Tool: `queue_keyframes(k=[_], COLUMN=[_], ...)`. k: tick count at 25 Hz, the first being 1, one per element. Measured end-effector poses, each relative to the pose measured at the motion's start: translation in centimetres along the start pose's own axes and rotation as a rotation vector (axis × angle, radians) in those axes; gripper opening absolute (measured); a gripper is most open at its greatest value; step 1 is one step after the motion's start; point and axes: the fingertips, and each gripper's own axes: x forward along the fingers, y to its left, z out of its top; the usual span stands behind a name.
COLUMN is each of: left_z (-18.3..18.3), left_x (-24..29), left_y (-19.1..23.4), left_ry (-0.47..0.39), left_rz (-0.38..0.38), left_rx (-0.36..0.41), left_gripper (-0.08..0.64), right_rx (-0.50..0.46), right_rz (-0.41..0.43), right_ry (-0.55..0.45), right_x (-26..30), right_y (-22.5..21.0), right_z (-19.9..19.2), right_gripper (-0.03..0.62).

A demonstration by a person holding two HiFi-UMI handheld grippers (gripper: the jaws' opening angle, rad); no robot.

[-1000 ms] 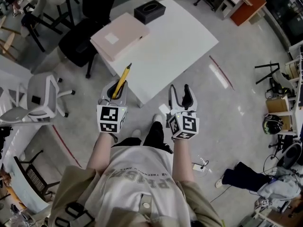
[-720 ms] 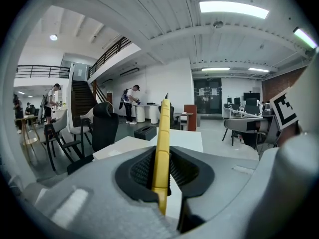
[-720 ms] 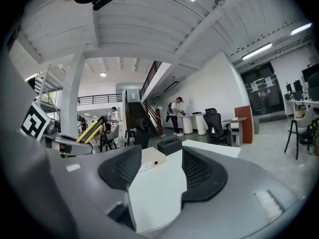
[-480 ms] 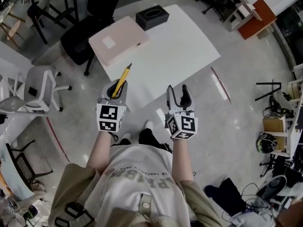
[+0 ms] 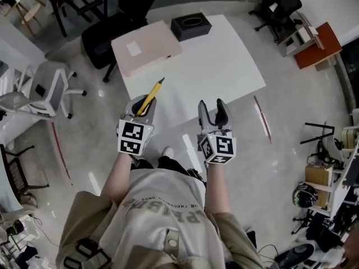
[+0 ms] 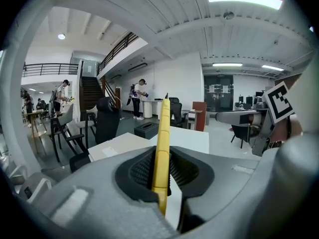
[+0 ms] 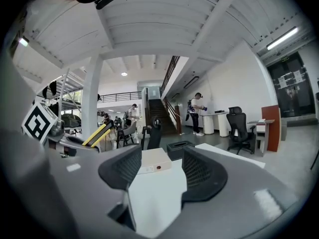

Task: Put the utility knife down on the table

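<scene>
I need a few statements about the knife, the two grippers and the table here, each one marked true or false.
1. The left gripper is shut on the yellow utility knife. True.
2. The right gripper holds a black box. False: its jaws stand apart with nothing between them.
3. The utility knife lies flat on the white table. False: it is in the left gripper's jaws, not set down.
4. A black tissue box and a pale pink box sit on the table. True.
</scene>
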Motion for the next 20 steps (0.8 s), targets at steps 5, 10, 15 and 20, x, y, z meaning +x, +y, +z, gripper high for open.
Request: queue_keyframes(k=[5,10,15,20], left_z=[-1.8,-3.7,-5.3,-6.2], left_x=[0.9,1.7,2.9,4.4], left_y=[0.4,0.2,0.5,0.9], left_ry=[0.06,0.138,0.196,0.253], left_rz=[0.004,-0.03,-0.102,-0.198], left_rx=[0.024,0.073,0.132,0.243], left_gripper=[0.058,0.058,0.058,0.058], right_rx=[-0.042,-0.064,-0.093,-0.165], right_rz=[0.104,0.215,0.357,0.465], right_ry=[0.028,0.086,0.166,0.222], right_x=[2.4,3.9,5.3,6.5], right_y=[0.9,2.2,4.6,6.8], right_z=[-0.6,-2.0,-3.7,-4.5], right_gripper=[0.235,0.235,0.235,0.235])
